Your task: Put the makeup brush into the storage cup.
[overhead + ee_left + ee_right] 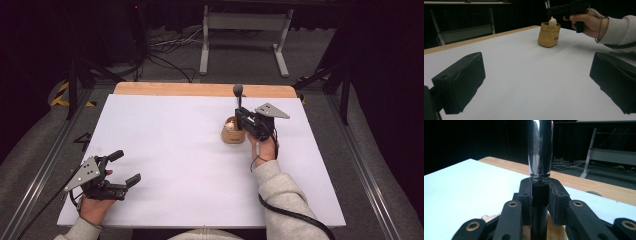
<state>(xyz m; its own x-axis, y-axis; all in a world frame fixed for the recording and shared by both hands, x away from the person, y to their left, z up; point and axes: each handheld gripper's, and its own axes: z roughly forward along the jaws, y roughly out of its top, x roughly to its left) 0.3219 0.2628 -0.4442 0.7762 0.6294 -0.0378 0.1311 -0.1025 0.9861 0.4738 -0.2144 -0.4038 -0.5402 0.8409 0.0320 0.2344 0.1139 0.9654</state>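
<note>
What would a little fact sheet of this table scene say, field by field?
Surface: white table, wooden far edge
Right gripper: shut on an upright tool with a shiny metal shaft, above the pouch
Pouch: tan, standing upright, small pale figure peeking out
Left gripper: open, holding nothing, near the table's front left corner

Black tongs (239, 118), grey knit sleeves (280, 187)

Grey metal frame (245, 30), perhaps cables (170, 47)
</note>
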